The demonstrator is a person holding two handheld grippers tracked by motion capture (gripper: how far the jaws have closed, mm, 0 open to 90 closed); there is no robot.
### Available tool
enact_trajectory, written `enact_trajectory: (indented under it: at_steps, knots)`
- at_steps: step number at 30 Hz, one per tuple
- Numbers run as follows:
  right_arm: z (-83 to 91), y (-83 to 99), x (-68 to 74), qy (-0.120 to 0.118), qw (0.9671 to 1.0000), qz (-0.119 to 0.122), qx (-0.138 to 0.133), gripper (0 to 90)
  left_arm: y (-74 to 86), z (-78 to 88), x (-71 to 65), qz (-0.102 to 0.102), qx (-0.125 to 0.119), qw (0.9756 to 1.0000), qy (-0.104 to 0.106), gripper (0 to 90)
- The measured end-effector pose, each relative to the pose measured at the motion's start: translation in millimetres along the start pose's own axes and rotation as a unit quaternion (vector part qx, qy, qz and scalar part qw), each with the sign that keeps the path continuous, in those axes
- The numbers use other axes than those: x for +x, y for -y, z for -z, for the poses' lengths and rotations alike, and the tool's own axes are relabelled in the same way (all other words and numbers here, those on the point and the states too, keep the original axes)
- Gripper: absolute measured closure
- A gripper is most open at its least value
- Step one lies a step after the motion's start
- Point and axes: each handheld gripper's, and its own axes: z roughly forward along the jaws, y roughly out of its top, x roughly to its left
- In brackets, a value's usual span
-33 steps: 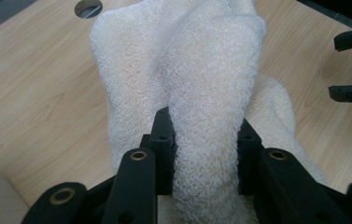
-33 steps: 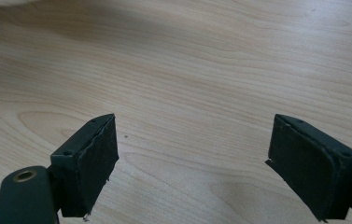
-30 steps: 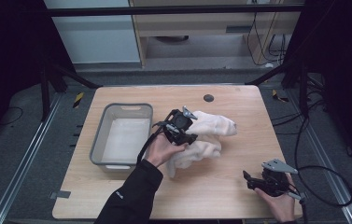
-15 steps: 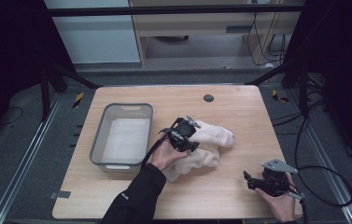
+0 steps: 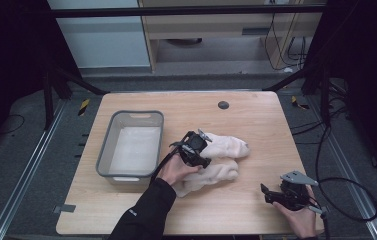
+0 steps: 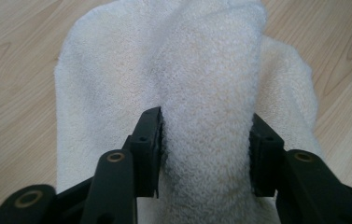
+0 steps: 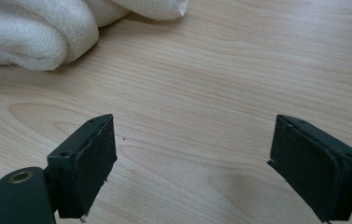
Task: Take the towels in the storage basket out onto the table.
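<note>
A cream towel [image 5: 226, 149] lies bunched in two rolls at the middle of the wooden table [image 5: 256, 115]. My left gripper [image 5: 199, 150] is down on it, pointing right. In the left gripper view a raised fold of the towel [image 6: 201, 70] runs between the jaws of that gripper [image 6: 206, 154]. The jaws have just been opening and stand apart around the fold, which fills the gap without being pinched. My right gripper [image 5: 268, 194] rests near the table's front right edge. It is open [image 7: 192, 163] over bare wood, with the towel's end [image 7: 33, 28] farther off.
A grey plastic bin [image 5: 105, 150] with a pale lining stands left of the towel. A dark round hole [image 5: 223, 105] sits in the table near its far edge. A black cable [image 5: 346, 195] trails off the right side.
The left gripper has come down and a little right onto the towel, and its jaws have spread from shut. The towel has settled flatter. The right gripper has kept still.
</note>
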Motion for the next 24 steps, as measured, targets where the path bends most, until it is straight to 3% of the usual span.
enact_trajectory:
  at_steps: [4, 8, 18, 24]
  knots:
    - [-0.2, 0.0, 0.3, -0.001, 1.0000, -0.001, 0.001, 14.1, 1.4, 0.6, 0.0, -0.003, -0.002, 1.0000, 0.000, 49.2]
    - [0.2, -0.1, 1.0, -0.001, 1.0000, -0.003, 0.002, 14.1, 1.9, 6.1, 0.2, 0.004, -0.020, 0.9998, 0.005, 40.9]
    - [0.1, -0.1, 0.1, 0.000, 1.0000, -0.001, 0.000, 13.6, 8.3, 32.0, 0.9, 0.001, -0.057, 0.9983, -0.007, 33.1]
    - [0.1, -0.1, 0.2, 0.000, 1.0000, -0.002, 0.000, 13.0, 20.3, 48.1, 2.7, 0.006, -0.085, 0.9963, -0.012, 30.7]
